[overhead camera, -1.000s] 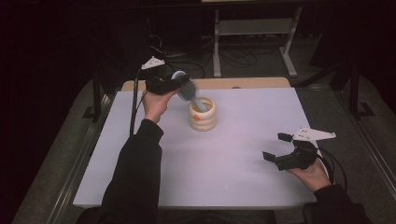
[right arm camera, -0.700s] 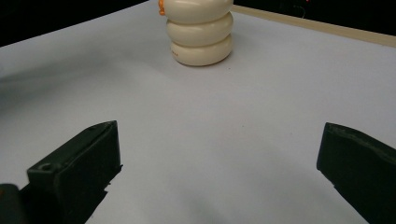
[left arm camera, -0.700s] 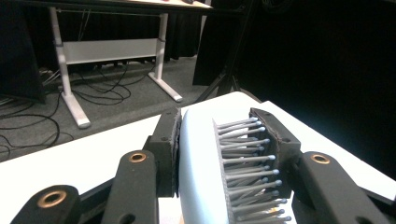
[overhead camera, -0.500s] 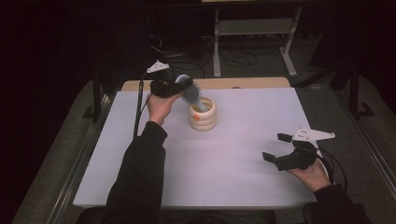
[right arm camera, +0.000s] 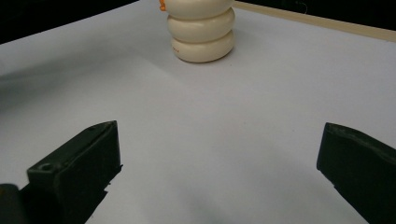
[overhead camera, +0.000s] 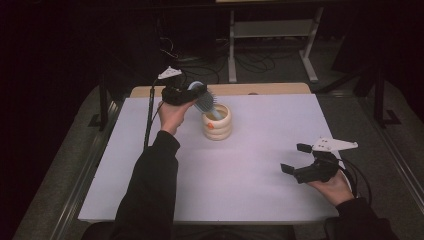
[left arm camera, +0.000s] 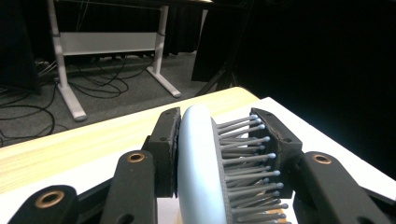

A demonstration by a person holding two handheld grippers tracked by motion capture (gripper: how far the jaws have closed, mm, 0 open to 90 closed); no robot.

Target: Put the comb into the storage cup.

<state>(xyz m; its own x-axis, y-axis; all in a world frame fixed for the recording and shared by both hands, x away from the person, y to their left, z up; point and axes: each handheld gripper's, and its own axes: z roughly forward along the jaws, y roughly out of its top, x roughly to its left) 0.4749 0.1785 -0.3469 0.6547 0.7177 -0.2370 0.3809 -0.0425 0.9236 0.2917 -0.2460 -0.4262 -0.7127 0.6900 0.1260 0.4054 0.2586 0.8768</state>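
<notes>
A pale blue hairbrush [left arm camera: 205, 168] with grey bristles is clamped by its head between the jaws of my left gripper [left arm camera: 219, 140]. In the high view that left gripper [overhead camera: 192, 95] holds the hairbrush [overhead camera: 205, 101] tilted, its handle end reaching down into a cream ribbed cup [overhead camera: 217, 122] with an orange mark. Near the table's right front, my right gripper [overhead camera: 295, 159] stands open, with nothing between its fingers. From the right gripper view the ribbed cup [right arm camera: 201, 29] stands far ahead of my right gripper [right arm camera: 219, 158].
The cup stands on a white table [overhead camera: 260, 170] with a wooden strip [overhead camera: 270, 89] along its far edge. Beyond it are a white desk frame [overhead camera: 272, 30] and loose cables [overhead camera: 200, 62] on the dark floor.
My left gripper has tipped the hairbrush a little more upright over the cup. The right gripper has stayed put.
</notes>
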